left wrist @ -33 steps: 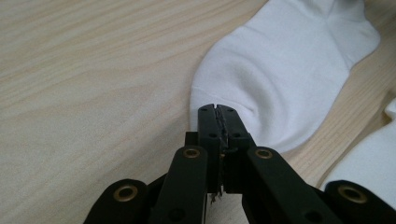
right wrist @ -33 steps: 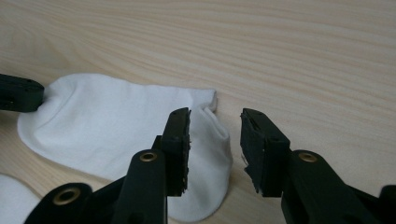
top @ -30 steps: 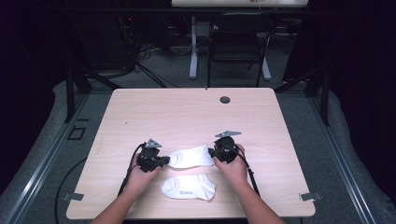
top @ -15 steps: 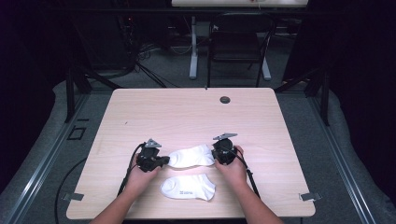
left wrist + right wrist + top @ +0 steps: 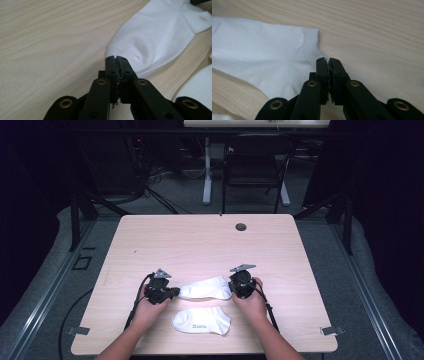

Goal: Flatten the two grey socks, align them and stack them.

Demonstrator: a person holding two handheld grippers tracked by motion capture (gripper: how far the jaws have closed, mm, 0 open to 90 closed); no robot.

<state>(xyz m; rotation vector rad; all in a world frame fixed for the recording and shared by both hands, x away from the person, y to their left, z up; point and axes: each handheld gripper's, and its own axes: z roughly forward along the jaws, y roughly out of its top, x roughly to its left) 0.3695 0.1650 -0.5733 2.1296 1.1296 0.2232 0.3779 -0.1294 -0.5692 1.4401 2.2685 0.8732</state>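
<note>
While both of our hands rest at the near part of the pale wooden surface (image 5: pixel 210 240), we see two white socks lying flat on it. The upper sock (image 5: pixel 206 288) lies with its long axis running from 9 o'clock to 3 o'clock across the high view, its rounded toe toward 9 and its cuff toward 3. Our left tool (image 5: pixel 172 293) sits at the toe end; in the left gripper view its jaws are pressed together at the toe's edge, but we cannot tell whether any fabric is pinched between them. Our right tool (image 5: pixel 234 289) sits at the cuff end; in the right gripper view its jaws are likewise clenched, their tips just beside the cuff's corner, apparently on bare wood. The lower sock (image 5: pixel 201 321) lies toward 6 o'clock from the first, close to it, roughly parallel, between our wrists. A small dark round grommet (image 5: pixel 241 226) sits in the surface toward 12 o'clock, well apart from the socks.
</note>
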